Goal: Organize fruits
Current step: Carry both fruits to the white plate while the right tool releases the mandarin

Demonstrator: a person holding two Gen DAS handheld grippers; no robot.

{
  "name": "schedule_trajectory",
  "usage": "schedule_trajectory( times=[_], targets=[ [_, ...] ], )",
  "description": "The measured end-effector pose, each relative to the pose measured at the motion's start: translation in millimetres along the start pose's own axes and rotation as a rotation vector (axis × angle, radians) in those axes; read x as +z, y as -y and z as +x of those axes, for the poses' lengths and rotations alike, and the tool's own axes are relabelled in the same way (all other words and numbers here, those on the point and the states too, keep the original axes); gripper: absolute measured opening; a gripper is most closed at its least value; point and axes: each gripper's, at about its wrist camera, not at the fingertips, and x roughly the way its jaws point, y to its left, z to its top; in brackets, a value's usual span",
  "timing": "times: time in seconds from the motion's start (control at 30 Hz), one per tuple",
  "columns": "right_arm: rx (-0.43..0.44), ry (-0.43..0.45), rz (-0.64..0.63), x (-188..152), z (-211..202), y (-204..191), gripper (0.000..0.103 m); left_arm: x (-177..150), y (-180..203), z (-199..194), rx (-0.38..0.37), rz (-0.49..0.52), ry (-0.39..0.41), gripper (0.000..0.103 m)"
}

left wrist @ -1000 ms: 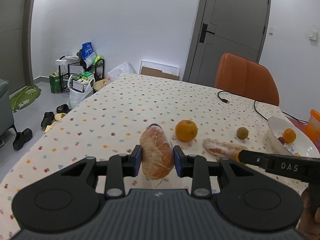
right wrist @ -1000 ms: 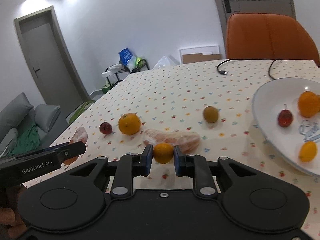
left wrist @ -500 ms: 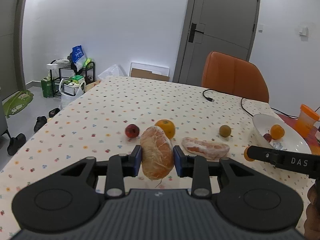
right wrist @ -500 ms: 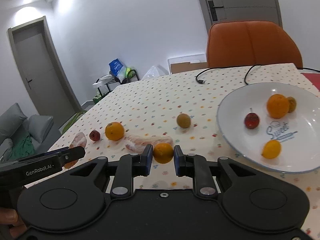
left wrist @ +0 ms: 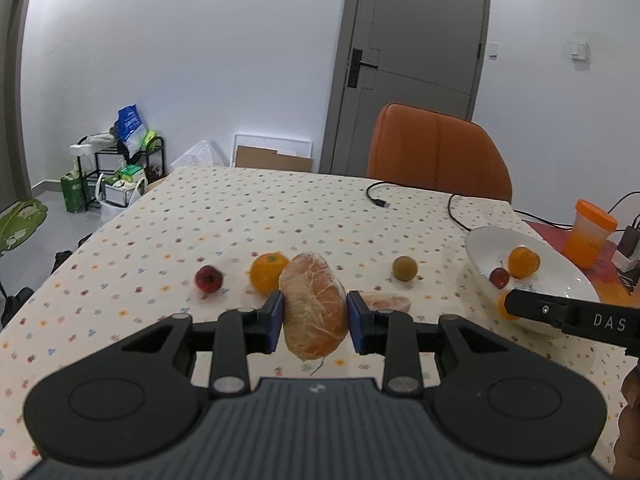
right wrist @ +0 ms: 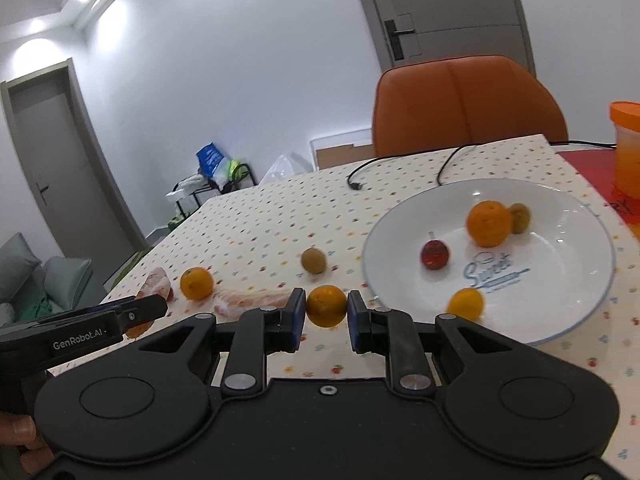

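My left gripper [left wrist: 315, 320] is shut on a peeled pomelo piece [left wrist: 314, 306], held above the dotted tablecloth. My right gripper [right wrist: 322, 314] is shut on a small orange [right wrist: 326, 305], just left of the white plate [right wrist: 560, 324]. The plate holds a big orange [right wrist: 489, 223], a red fruit [right wrist: 434, 255], a small orange [right wrist: 465, 304] and a brownish-green fruit [right wrist: 519, 218]. On the cloth lie an orange [left wrist: 267, 273], a red fruit [left wrist: 208, 279], a greenish-brown fruit [left wrist: 404, 268] and another peeled segment [left wrist: 386, 302]. In the left wrist view the right gripper [left wrist: 505, 306] reaches over the plate's [left wrist: 480, 256] near rim.
An orange chair [left wrist: 438, 156] stands at the table's far side. A black cable [left wrist: 416, 200] runs across the cloth behind the plate. An orange-lidded cup [left wrist: 590, 232] and a red mat sit at the right edge. A person's hand [right wrist: 18, 436] holds the left gripper.
Both grippers have lifted and moved right toward the plate with their fruit. The right gripper now sits beside the plate's left rim; the fruit on the cloth has fallen back to the left.
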Motion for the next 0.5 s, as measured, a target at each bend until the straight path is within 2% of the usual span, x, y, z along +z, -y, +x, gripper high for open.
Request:
schedule_trajectory(
  times=[0.5],
  targets=[
    [-0.091,0.052,0.078,1.0,-22.5,49.4,0.021,5.6,45.8,12.2,-0.072,0.066,0.001,0.032]
  ],
)
